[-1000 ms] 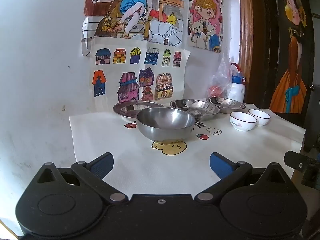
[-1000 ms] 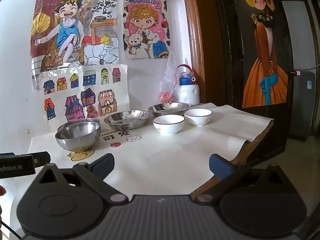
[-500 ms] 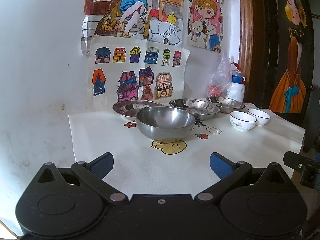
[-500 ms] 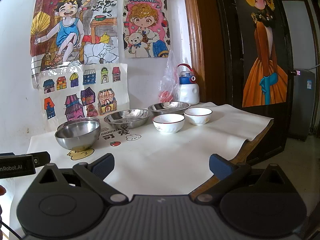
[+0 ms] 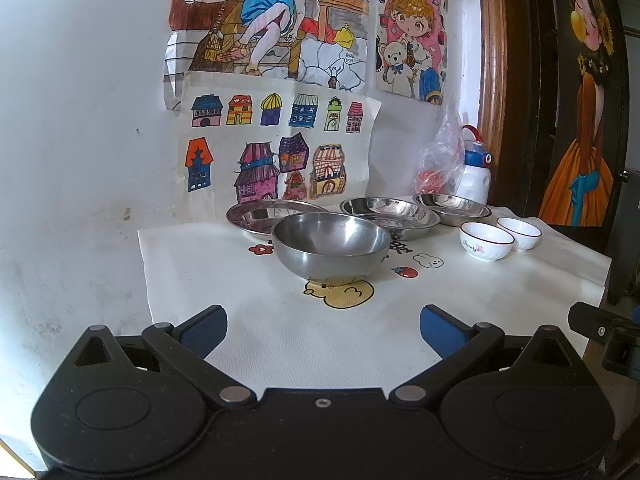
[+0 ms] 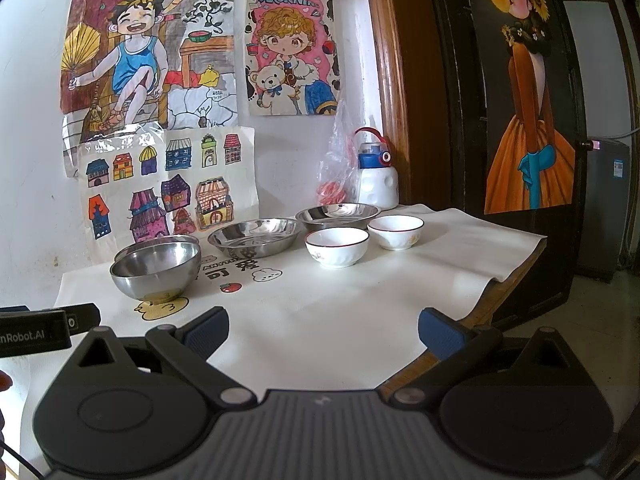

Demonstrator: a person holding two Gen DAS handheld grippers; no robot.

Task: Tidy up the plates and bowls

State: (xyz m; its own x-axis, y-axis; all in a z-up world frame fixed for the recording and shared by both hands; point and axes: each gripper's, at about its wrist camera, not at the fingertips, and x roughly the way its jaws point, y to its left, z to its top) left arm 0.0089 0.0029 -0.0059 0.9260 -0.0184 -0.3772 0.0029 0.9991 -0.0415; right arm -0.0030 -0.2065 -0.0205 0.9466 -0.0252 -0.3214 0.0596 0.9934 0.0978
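Both the left gripper (image 5: 322, 322) and right gripper (image 6: 323, 326) hovered with fingers spread wide, holding nothing; a steel bowl (image 5: 331, 246) stood nearest on the white tablecloth (image 5: 280, 332); behind it three steel plates (image 5: 390, 216) lined the wall; two white bowls (image 6: 337, 246) sat rightward, touching; a water bottle (image 6: 378, 176) and children's drawings (image 5: 276, 152) stood behind.

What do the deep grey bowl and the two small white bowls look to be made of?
Deep bowl: probably stainless steel, brushed outside, with soft mirror-like reflections inside. Small white bowls: apparently glazed ceramic or porcelain, glossy white with a thin dark rim line; melamine cannot be excluded.
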